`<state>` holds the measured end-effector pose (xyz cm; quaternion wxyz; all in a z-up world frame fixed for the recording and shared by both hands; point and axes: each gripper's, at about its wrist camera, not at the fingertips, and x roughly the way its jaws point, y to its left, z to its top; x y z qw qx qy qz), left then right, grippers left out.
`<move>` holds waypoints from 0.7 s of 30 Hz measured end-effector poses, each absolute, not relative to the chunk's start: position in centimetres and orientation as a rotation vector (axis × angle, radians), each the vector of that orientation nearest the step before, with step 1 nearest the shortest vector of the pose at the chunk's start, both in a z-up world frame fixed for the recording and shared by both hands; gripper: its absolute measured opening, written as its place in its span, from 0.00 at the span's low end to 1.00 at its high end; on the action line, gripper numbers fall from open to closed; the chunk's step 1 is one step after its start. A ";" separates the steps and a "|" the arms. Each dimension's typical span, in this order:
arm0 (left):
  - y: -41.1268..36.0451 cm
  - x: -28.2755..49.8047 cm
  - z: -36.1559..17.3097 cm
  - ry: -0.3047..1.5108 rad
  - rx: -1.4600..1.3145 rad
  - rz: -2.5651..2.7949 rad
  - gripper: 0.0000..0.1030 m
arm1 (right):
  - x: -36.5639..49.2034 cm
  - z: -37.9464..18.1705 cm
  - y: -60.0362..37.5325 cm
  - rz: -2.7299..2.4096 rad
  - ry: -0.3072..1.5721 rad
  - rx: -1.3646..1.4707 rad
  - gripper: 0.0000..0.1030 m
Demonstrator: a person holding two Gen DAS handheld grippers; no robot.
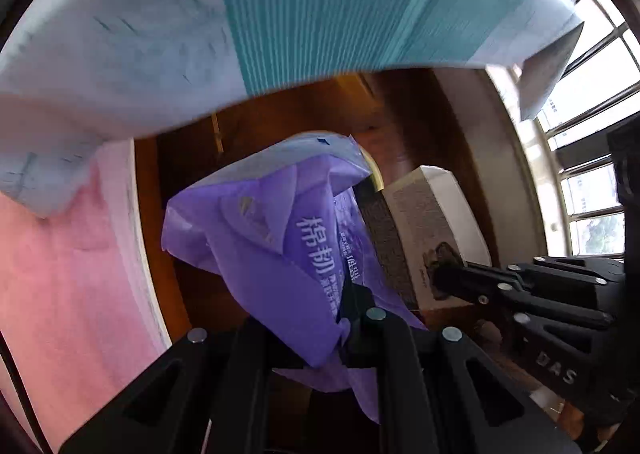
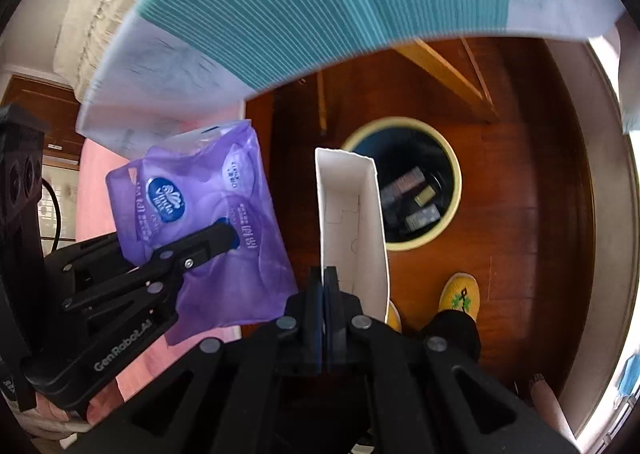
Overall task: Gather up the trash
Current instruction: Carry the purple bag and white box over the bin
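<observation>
A crumpled purple tissue wrapper [image 1: 280, 238] hangs in my left gripper [image 1: 352, 306], which is shut on its lower part. The right wrist view shows the same wrapper [image 2: 200, 190] pinched by the left gripper [image 2: 226, 236], over the edge of a pink bed. My right gripper [image 2: 325, 274] is shut on one wall of an open, empty white cardboard box [image 2: 348, 214]. This box [image 1: 428, 230] and the right gripper [image 1: 440, 278] also show at the right of the left wrist view. Just beyond the box, a round bin [image 2: 455, 182] with a cream rim stands on the floor and holds several small boxes.
A teal and white striped blanket [image 2: 360, 6] overhangs the top of both views. The pink bed [image 1: 60, 274] lies to the left. A person's yellow slipper [image 2: 458, 290] stands on the dark wooden floor [image 2: 528, 174] near the bin. Windows [image 1: 592, 102] are at the right.
</observation>
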<state>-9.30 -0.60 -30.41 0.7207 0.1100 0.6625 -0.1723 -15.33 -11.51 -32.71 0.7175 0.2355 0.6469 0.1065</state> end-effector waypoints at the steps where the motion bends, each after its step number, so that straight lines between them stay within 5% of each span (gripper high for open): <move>1: -0.7 -9.2 -31.3 1.473 0.243 -0.379 0.07 | -15.4 -33.3 -11.8 0.232 1.436 0.523 0.01; 21: -4.1 -4.2 -45.0 1.550 0.296 -0.382 0.11 | -9.9 -43.9 -14.9 0.090 1.415 0.636 0.01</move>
